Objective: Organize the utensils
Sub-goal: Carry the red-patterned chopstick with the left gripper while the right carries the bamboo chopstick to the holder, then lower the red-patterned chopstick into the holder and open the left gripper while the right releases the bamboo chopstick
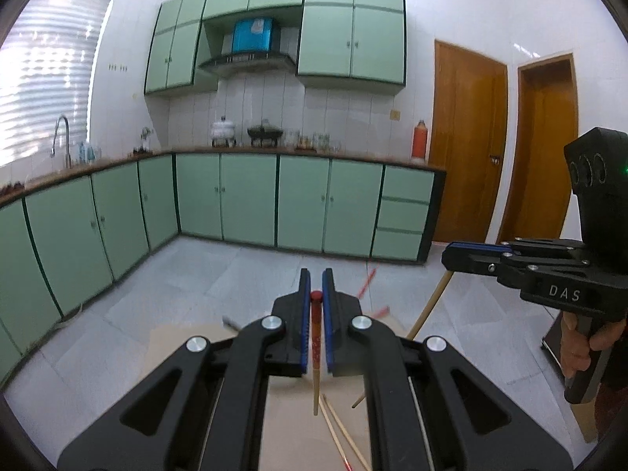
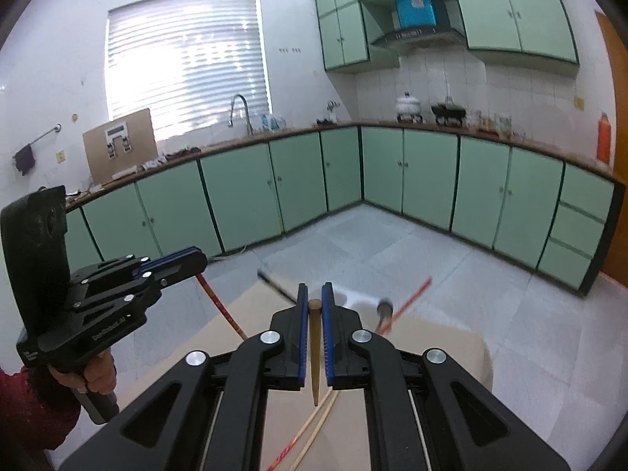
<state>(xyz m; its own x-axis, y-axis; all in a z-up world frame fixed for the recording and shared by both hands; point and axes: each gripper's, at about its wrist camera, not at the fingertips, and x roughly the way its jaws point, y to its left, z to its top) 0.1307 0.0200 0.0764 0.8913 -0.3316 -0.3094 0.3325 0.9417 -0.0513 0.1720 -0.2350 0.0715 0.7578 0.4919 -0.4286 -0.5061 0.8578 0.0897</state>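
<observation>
My left gripper (image 1: 316, 280) is shut on a red-topped chopstick (image 1: 315, 337) that hangs down between its blue pads; it shows at the left of the right wrist view (image 2: 194, 261). My right gripper (image 2: 314, 294) is shut on a plain brown wooden chopstick (image 2: 314, 349); in the left wrist view it (image 1: 451, 253) is at the right, with the chopstick (image 1: 426, 306) slanting down. Both are held above a tan cardboard surface (image 2: 431, 349). Loose pale chopsticks (image 1: 341, 428) lie on it, also in the right wrist view (image 2: 318, 420). A dark chopstick (image 2: 274, 286) and a red one (image 2: 408, 300) show blurred.
Green base cabinets (image 1: 251, 200) line the walls around a grey tiled floor (image 1: 196, 286). The counter holds a tap (image 2: 239, 112), pots (image 1: 223, 129) and an orange flask (image 1: 420, 143). Wooden doors (image 1: 467, 145) stand at the right. A cardboard box (image 2: 119, 147) leans by the window.
</observation>
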